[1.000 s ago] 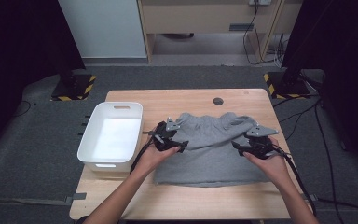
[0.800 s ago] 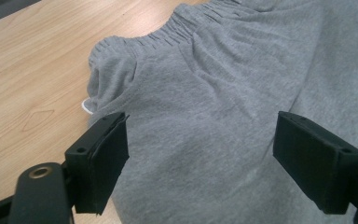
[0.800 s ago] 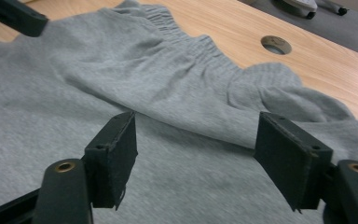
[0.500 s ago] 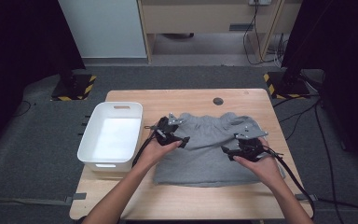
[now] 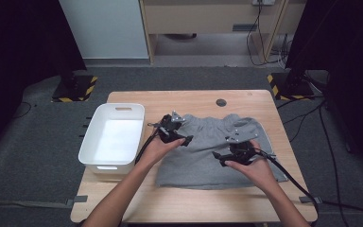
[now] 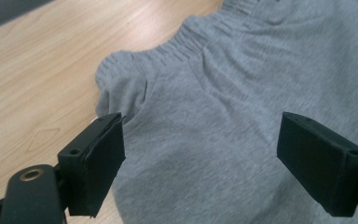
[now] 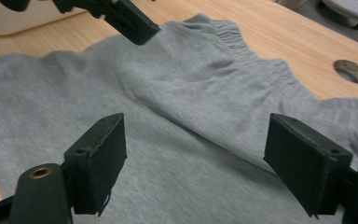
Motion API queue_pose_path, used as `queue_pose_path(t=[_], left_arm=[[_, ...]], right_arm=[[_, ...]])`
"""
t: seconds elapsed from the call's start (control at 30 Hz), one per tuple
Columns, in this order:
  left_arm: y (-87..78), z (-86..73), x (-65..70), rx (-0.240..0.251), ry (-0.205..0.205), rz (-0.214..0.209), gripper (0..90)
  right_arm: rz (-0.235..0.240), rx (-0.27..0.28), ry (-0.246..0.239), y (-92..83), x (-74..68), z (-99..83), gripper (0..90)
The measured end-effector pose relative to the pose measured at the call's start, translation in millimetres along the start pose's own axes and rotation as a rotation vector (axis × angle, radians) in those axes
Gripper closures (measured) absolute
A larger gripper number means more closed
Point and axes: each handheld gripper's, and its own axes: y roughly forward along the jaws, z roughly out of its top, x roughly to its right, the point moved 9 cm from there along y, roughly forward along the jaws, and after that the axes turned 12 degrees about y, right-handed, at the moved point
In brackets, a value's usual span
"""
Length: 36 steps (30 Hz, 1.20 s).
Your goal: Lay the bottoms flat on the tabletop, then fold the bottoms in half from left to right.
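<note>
the grey garment (image 5: 212, 149) lies spread on the tabletop (image 5: 194, 99), just beside the white bin (image 5: 113, 137), on the side away from the bin's near wall. its ribbed waistband (image 6: 200, 35) runs along the garment's far edge.

my left gripper (image 5: 177, 137) sits over the garment's bin-side edge. its jaws stand spread, with cloth below them but nothing pinched. my right gripper (image 5: 227, 156) hovers over the garment's middle, away from the bin. its jaws have just been opening, and they now stand spread with no cloth between the pads.

hazards from this position, as i judge them:

- single-layer grab. the garment looks folded over, with a ridge (image 7: 186, 109) across it. if i close on the top layer alone, a lift will unfold it instead of carrying it.
- uneven lift. the two grippers sit at different distances from the waistband. raising both from here would skew the garment and drag one corner across the tabletop.
- shallow bite. closing from above on flat cloth may pinch nothing, or let it slip out.
- cable snag. the right cable (image 5: 288, 172) trails over the garment's far-from-bin corner and could pull that corner out of place.
</note>
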Motion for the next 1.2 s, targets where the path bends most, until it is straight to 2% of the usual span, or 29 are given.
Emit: queue_pose_path(t=[0.1,0.23,0.27,0.4,0.73,0.97,1.2], left_arm=[[0.5,0.4,-3.9,-0.007,-0.003,0.002,14.4],[1.5,3.9,-10.0,-0.007,-0.011,0.004,14.4],[2.0,6.0,-12.0,0.012,-0.020,0.005,14.7],[5.0,5.6,-16.6,-0.004,-0.022,0.002,14.2],[3.4,8.9,-29.5,0.012,-0.039,0.026,13.5],[3.2,8.2,-32.7,0.017,-0.050,0.030,13.8],[1.3,13.3,-33.8,0.014,-0.039,0.034,13.7]], right_arm=[[0.030,-0.002,0.001,4.2,-8.5,-0.7,21.5],[0.048,-0.008,-0.005,10.8,-18.6,-2.7,25.5],[0.052,-0.007,-0.009,12.4,-21.0,-2.7,26.5],[0.078,-0.007,-0.022,21.5,-37.1,-2.5,30.0],[0.125,-0.029,-0.057,41.5,-74.0,-9.4,37.9],[0.129,-0.045,-0.091,48.8,-88.3,-14.0,40.1],[0.107,-0.035,-0.132,54.5,-98.2,-11.7,40.7]])
